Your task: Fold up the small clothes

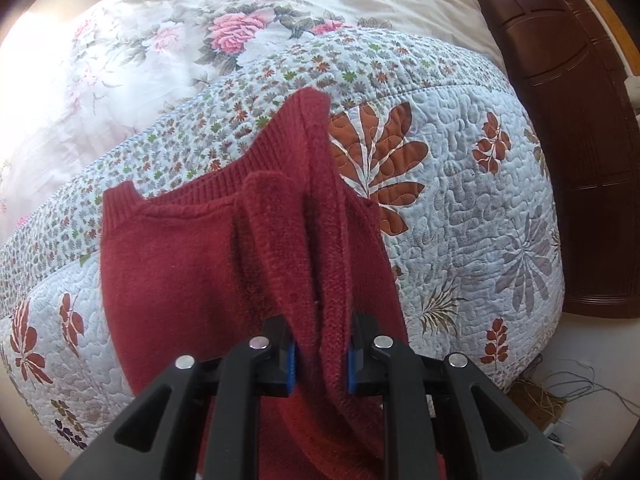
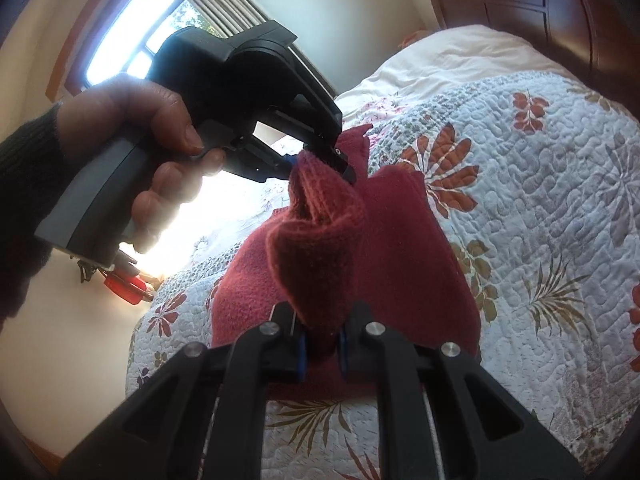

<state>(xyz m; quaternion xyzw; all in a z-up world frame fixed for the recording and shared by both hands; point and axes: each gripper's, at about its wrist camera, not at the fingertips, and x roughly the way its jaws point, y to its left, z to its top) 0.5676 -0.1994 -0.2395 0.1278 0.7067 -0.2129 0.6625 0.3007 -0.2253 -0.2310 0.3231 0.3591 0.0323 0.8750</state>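
A small dark red knitted sweater (image 1: 172, 264) is lifted off the quilted bed, its ribbed collar toward the upper left in the left wrist view. My left gripper (image 1: 322, 356) is shut on a bunched fold of it, and the fabric hangs between the blue pads. The right wrist view shows the same red sweater (image 2: 320, 248) pinched in my right gripper (image 2: 322, 346), which is shut on another fold. Higher in that view, the left gripper (image 2: 320, 160), held by a person's hand (image 2: 160, 140), grips the sweater's far edge. The garment sags between the two grips.
The bed carries a pale blue quilt (image 1: 472, 216) with rust-coloured leaf prints and a rose-patterned cover (image 1: 168, 48) beyond it. A dark wooden headboard (image 1: 568, 120) stands on the right. Cables (image 1: 576, 384) lie on the floor by the bed corner. A bright window (image 2: 132, 32) lies behind the hand.
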